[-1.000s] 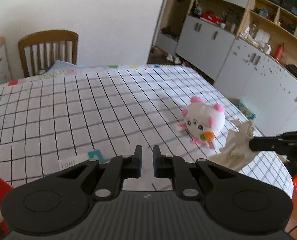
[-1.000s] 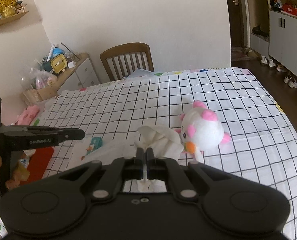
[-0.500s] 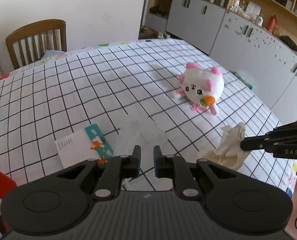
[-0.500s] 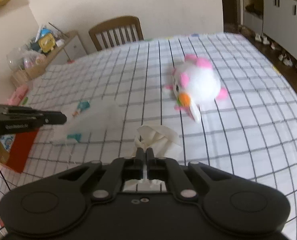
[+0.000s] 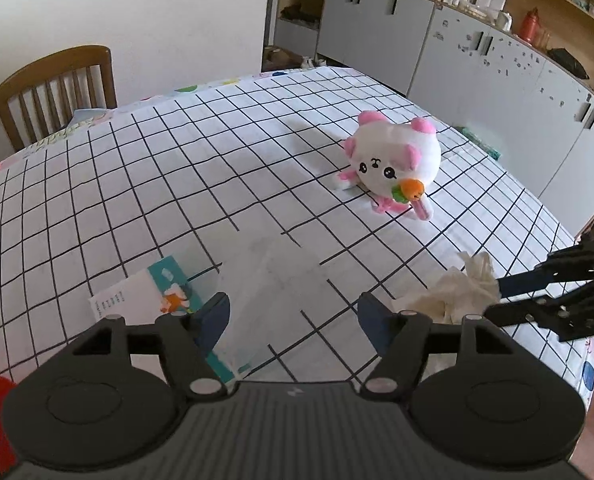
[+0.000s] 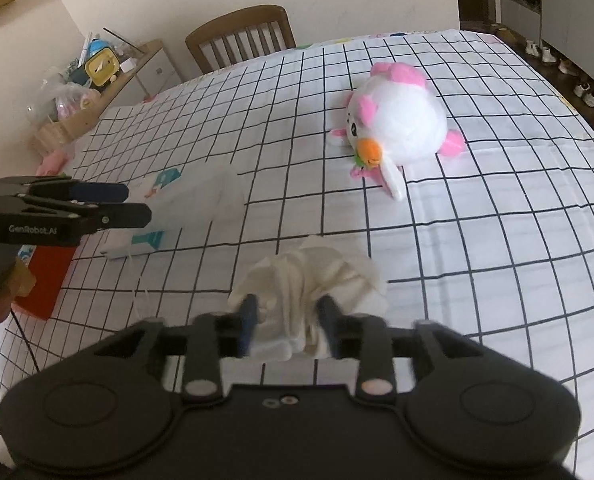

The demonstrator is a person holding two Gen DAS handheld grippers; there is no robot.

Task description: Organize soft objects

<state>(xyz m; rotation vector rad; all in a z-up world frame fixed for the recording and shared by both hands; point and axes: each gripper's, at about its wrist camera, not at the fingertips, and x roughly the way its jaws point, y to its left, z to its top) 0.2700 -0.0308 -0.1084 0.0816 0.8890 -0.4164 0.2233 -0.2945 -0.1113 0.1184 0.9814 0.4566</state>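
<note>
A crumpled cream cloth (image 6: 317,280) lies on the checked tablecloth (image 6: 477,240) between the parted fingers of my right gripper (image 6: 287,330), which is open. The cloth also shows in the left wrist view (image 5: 457,288), at the tips of the right gripper (image 5: 493,300). A white and pink plush toy (image 5: 393,160) with an orange beak lies further back, also in the right wrist view (image 6: 397,120). My left gripper (image 5: 293,320) is open above a clear plastic bag (image 5: 269,276), which also shows in the right wrist view (image 6: 201,200).
A white and teal card (image 5: 145,292) lies partly under the bag. A red object (image 6: 45,276) sits at the table's near left edge. A wooden chair (image 5: 57,84) stands at the far side. Cabinets (image 5: 497,60) line the right wall.
Both grippers have opened. The right gripper has let go of the cloth, which now rests on the table. The left gripper has come down lower over the plastic bag.
</note>
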